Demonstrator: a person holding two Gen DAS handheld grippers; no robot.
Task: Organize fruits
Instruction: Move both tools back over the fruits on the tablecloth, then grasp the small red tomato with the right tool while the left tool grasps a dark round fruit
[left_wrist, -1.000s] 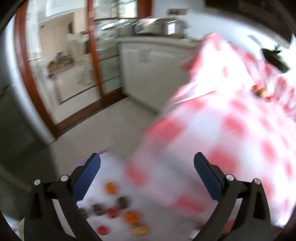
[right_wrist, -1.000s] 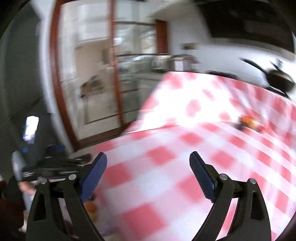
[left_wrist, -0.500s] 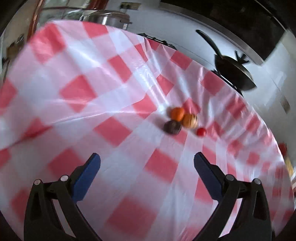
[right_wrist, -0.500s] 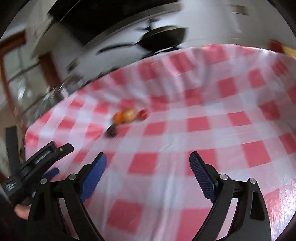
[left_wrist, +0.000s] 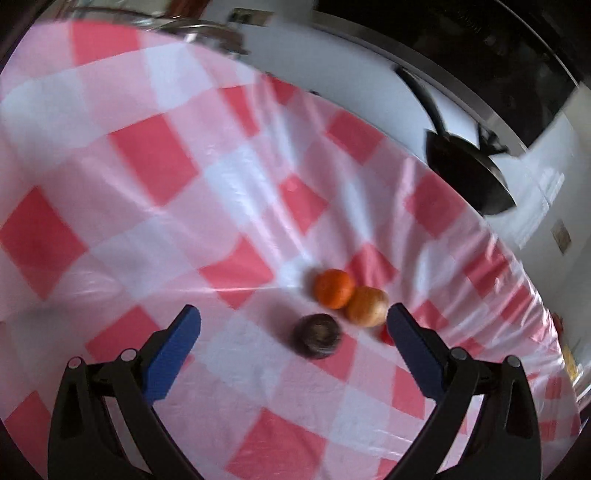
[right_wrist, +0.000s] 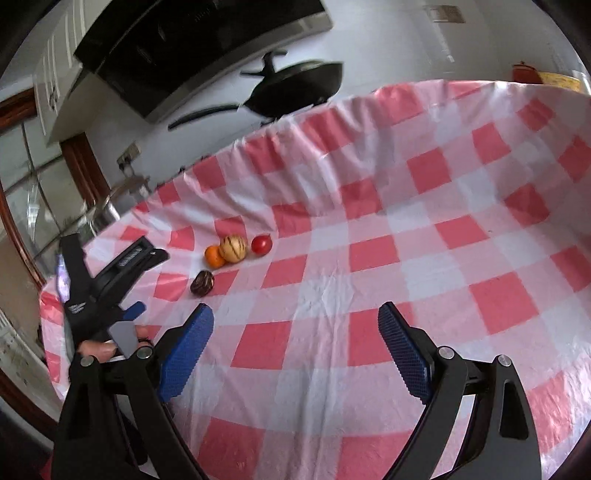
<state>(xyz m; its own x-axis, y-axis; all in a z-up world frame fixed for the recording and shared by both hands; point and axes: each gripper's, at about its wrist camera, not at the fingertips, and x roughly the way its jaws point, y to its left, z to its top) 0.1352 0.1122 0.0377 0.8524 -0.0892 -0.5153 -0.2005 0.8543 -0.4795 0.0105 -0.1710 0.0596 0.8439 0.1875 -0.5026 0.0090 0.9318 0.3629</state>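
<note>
Four small fruits cluster left of centre in the right wrist frame on a table draped in a red-and-white checked plastic cloth (right_wrist: 369, 258): a round orange fruit (right_wrist: 214, 256), a striped yellow fruit (right_wrist: 232, 248), a red tomato (right_wrist: 262, 244) and a dark brown wrinkled fruit (right_wrist: 202, 283). The left gripper (left_wrist: 293, 325) hovers near the dark fruit, fingers wide and empty; the right gripper (right_wrist: 295, 332), lower centre, is likewise spread over bare cloth
</note>
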